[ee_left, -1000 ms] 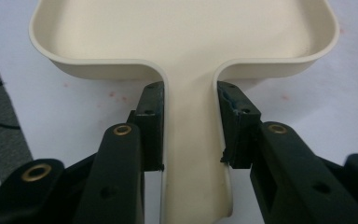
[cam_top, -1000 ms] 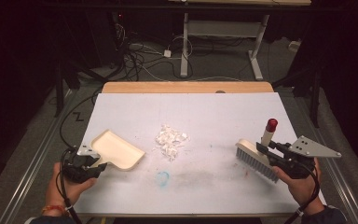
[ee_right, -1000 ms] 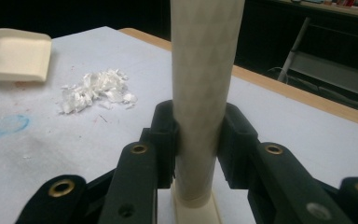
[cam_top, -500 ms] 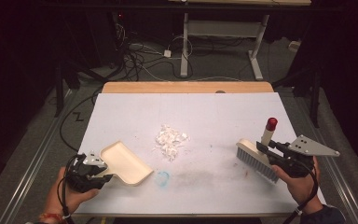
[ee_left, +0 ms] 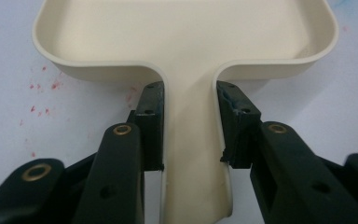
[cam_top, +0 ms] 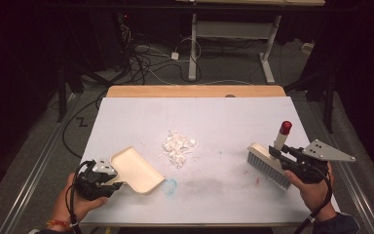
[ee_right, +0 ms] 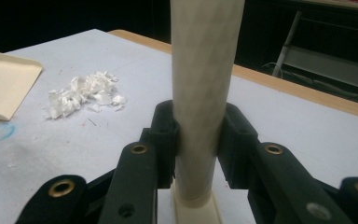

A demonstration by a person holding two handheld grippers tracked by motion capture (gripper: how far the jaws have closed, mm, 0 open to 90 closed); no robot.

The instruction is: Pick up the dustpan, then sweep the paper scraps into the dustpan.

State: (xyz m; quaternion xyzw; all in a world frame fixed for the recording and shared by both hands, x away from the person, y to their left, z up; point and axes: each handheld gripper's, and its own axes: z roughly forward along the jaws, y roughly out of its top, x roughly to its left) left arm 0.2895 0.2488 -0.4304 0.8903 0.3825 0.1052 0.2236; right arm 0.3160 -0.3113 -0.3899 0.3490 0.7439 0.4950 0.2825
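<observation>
Dustpan point(cam_top: 137, 170) shifted nearer one scrap pile point(cam_top: 177, 146) | left tongs point(ee_left: 189, 126) clamp it | right tongs point(ee_right: 198, 140) clamp one brush point(cam_top: 268, 163)

No readable text, labels, brands or numbers anywhere; dustpan point(cam_top: 135, 169), brush point(cam_top: 268, 161) and table point(cam_top: 224, 117) carry no markings.

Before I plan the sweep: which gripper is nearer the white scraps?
Left. The left gripper holds the dustpan just below-left of the white scraps; the right gripper, clamping the brush, sits farther right.
</observation>
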